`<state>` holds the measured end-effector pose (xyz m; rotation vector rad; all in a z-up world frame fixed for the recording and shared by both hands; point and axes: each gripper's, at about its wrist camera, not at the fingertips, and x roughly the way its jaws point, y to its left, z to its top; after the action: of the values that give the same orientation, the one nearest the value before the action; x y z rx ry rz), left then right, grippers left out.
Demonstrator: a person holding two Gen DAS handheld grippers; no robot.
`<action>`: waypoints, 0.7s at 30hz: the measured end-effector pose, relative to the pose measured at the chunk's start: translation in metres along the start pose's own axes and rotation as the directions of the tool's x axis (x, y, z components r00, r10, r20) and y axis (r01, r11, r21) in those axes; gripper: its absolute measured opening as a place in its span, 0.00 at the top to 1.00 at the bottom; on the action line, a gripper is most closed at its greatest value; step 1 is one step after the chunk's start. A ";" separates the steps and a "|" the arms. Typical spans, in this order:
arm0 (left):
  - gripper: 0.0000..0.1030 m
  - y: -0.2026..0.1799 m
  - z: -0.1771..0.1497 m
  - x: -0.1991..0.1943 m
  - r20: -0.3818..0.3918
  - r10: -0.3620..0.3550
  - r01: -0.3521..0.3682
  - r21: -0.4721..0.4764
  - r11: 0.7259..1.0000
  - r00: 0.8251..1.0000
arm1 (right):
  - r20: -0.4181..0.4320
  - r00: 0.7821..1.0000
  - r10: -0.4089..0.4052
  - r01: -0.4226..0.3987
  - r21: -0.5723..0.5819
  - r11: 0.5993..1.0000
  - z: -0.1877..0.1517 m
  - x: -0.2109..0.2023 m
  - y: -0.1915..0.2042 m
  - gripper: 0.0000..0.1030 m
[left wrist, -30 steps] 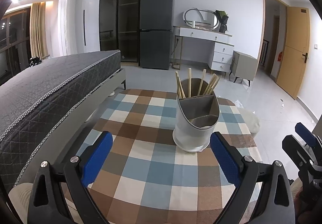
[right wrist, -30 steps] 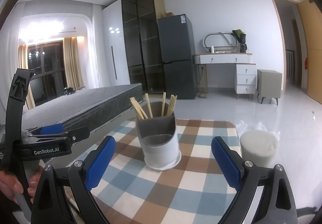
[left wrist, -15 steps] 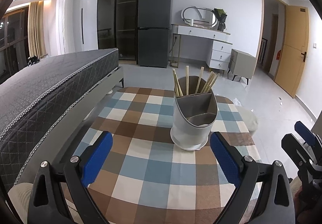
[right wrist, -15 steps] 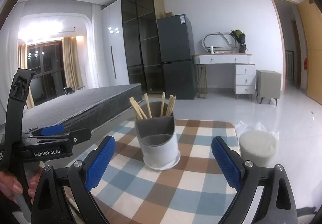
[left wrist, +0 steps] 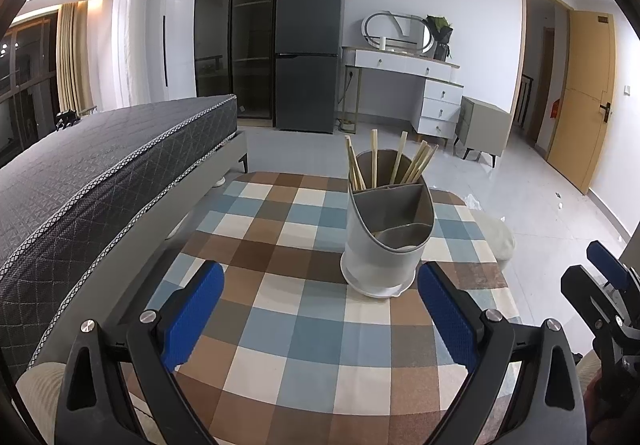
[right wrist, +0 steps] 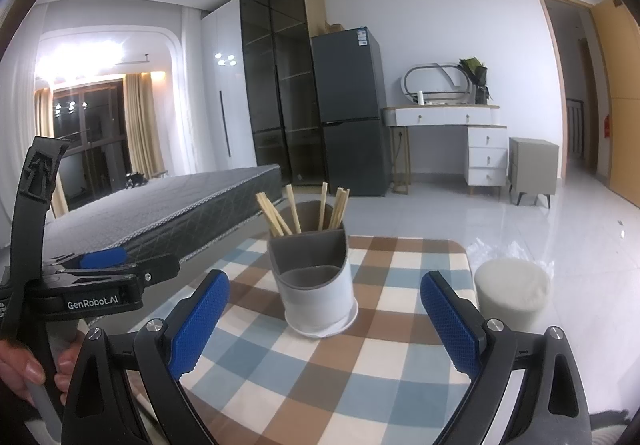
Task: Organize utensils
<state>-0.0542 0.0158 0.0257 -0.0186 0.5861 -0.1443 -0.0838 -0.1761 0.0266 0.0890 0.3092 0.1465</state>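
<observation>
On the checked tablecloth [left wrist: 280, 309] the utensil holder [left wrist: 387, 245] stands upright, chopsticks [left wrist: 374, 161] bunched in its tall back compartment; both front compartments look empty.

Change over the last second: small. In the left wrist view the holder has slid slightly left and up, and more cloth shows in front of it, so the left gripper [left wrist: 320, 309] has eased back and tilted a bit. Right wrist view is nearly the same; the holder sits a touch lower and nearer centre. No grab, no loose utensil on the cloth in either view. My read: the chopsticks are already sorted and the hands are pulling off, so the task is at or near its end.

Fingers: left gripper's are spread wide, nothing between them. Right gripper [right wrist: 324, 317] likewise, wide apart and empty.

Geometry: from the left gripper, the holder is ahead and right of centre, its base just beside the right fingertip, apart from it. From the right gripper, it's ahead, slightly left of centre, between the finger lines but beyond the tips. No contact.

Stool [right wrist: 512, 293] sits off the table's right edge, irrelevant.
</observation>
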 end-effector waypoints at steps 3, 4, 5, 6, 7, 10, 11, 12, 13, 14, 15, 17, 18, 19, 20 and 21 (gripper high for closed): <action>0.08 0.000 0.000 0.000 0.000 0.000 0.000 -0.001 1.000 1.000 | -0.001 1.000 -0.001 0.001 -0.001 1.000 0.000 0.000 0.000 0.06; 0.08 0.000 0.000 0.000 0.000 0.001 -0.001 -0.001 1.000 1.000 | -0.001 1.000 -0.001 0.001 0.000 1.000 0.000 0.000 0.000 0.06; 0.08 0.000 0.000 0.000 -0.002 0.000 0.000 -0.001 1.000 1.000 | -0.001 1.000 -0.002 0.002 -0.001 1.000 0.000 0.000 0.000 0.06; 0.08 0.000 0.000 0.000 -0.003 -0.004 0.004 -0.002 1.000 1.000 | -0.002 1.000 -0.002 0.002 -0.001 1.000 0.000 0.000 0.000 0.06; 0.08 0.000 0.000 0.000 -0.006 -0.012 0.012 -0.006 1.000 1.000 | -0.003 1.000 -0.002 0.002 -0.001 1.000 0.000 0.000 -0.001 0.06; 0.08 0.001 0.001 -0.001 -0.003 -0.009 0.009 -0.009 1.000 1.000 | -0.004 1.000 -0.003 0.003 0.002 1.000 -0.001 0.000 -0.001 0.06; 0.08 0.001 0.001 -0.001 -0.003 -0.009 0.009 -0.008 1.000 1.000 | -0.005 1.000 -0.004 0.004 0.003 1.000 -0.001 0.001 0.000 0.06; 0.08 0.001 0.001 -0.001 -0.004 -0.009 0.009 -0.009 1.000 1.000 | -0.005 1.000 -0.003 0.003 0.004 1.000 -0.001 0.001 -0.001 0.05; 0.08 0.002 0.001 0.000 -0.005 -0.004 0.004 -0.009 1.000 1.000 | -0.006 1.000 -0.004 0.004 0.004 1.000 -0.001 0.001 -0.001 0.05; 0.08 0.001 0.001 0.000 -0.006 -0.001 0.001 -0.008 1.000 1.000 | -0.006 1.000 -0.005 0.005 0.004 1.000 -0.001 0.001 -0.001 0.05; 0.08 0.001 0.001 0.000 -0.008 0.000 0.000 -0.009 1.000 1.000 | -0.007 1.000 -0.005 0.005 0.003 1.000 -0.001 0.001 -0.001 0.05; 0.08 0.001 0.000 0.000 -0.008 0.000 0.000 -0.012 1.000 1.000 | -0.009 1.000 -0.005 0.005 0.003 1.000 -0.001 0.002 0.000 0.05; 0.08 0.001 0.000 0.000 -0.007 -0.001 0.001 -0.013 1.000 1.000 | -0.009 1.000 -0.005 0.005 0.002 1.000 -0.001 0.002 0.000 0.05; 0.08 0.001 0.000 0.000 -0.005 0.000 0.000 -0.013 1.000 1.000 | -0.009 1.000 -0.006 0.006 0.002 1.000 -0.001 0.002 0.000 0.05; 0.08 0.001 0.000 0.000 -0.005 0.000 0.000 -0.012 1.000 1.000 | -0.009 1.000 -0.006 0.006 0.001 1.000 -0.001 0.002 0.001 0.05; 0.08 0.001 0.000 0.000 -0.006 -0.002 0.002 -0.012 1.000 1.000 | -0.010 1.000 -0.005 0.005 0.002 1.000 -0.001 0.002 0.001 0.05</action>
<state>-0.0539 0.0170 0.0257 -0.0305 0.5934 -0.1424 -0.0827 -0.1753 0.0251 0.0894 0.3190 0.1412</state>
